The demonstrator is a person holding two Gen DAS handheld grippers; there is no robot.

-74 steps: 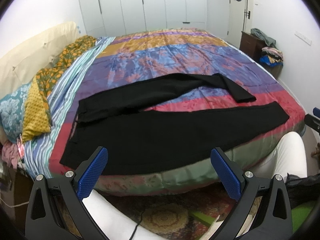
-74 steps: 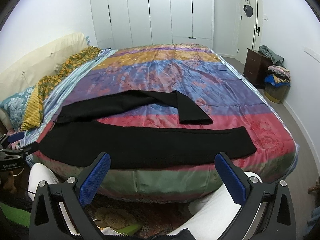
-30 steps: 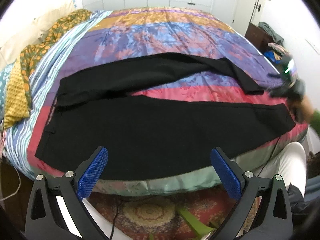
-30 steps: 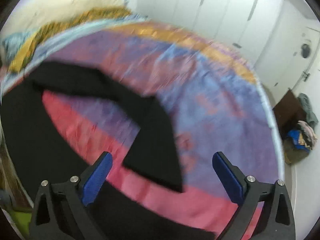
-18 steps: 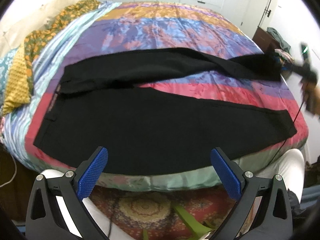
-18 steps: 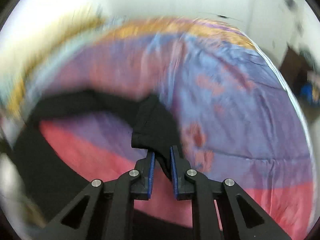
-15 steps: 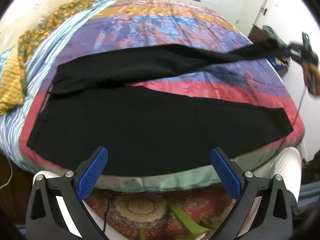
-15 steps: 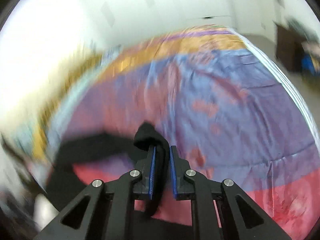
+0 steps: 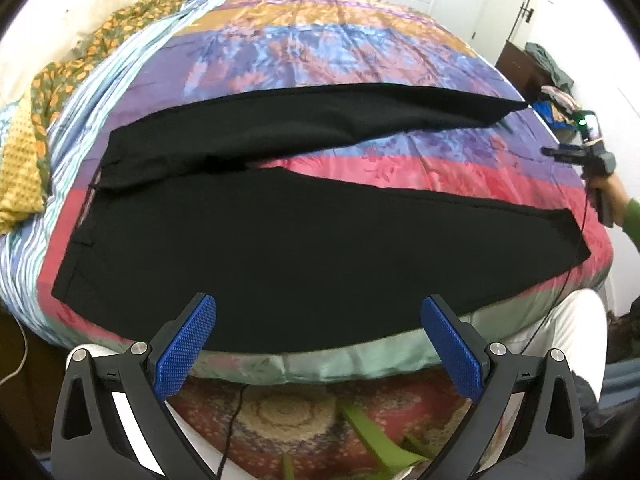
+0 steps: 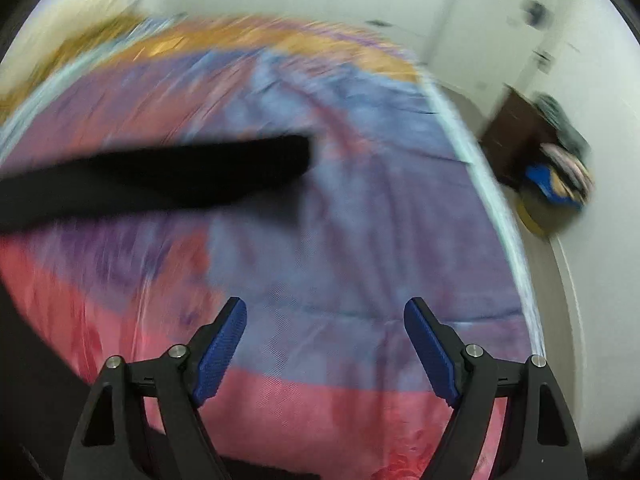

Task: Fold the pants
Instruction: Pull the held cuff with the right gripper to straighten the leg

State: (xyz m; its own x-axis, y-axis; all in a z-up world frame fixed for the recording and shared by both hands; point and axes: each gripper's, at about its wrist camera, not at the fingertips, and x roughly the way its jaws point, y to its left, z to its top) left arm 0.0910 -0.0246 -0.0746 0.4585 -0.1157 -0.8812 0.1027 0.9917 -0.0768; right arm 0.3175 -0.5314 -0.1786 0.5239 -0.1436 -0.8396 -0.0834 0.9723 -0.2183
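Currently the long black fabric pants [image 9: 304, 240] lie spread across the multicoloured patterned bedspread [image 9: 332, 48] of the bed, waistband toward the pillows at the left, the near leg flat along the front edge and the far leg stretched straight toward the right side, its hem [image 10: 288, 156] resting flat and apart from any finger. The step in hand appears to be the laying-out that precedes the first fold: both legs are straight but splayed, with a wedge of bedspread between them. The left hand-held gripper [image 9: 320, 344] hovers over the near edge with its blue pads wide apart and nothing between them; the right hand-held gripper [image 10: 325, 344], seen blurred in its own view, is likewise spread and empty over bare bedspread, near the far hem. Compared with half a second earlier, when the right pads were pinched on that hem and carrying it outward, the cloth has been let go and the far leg now lies extended. The next move probably calls for taking one leg by hem and waistband and laying it over the other, edges matched.
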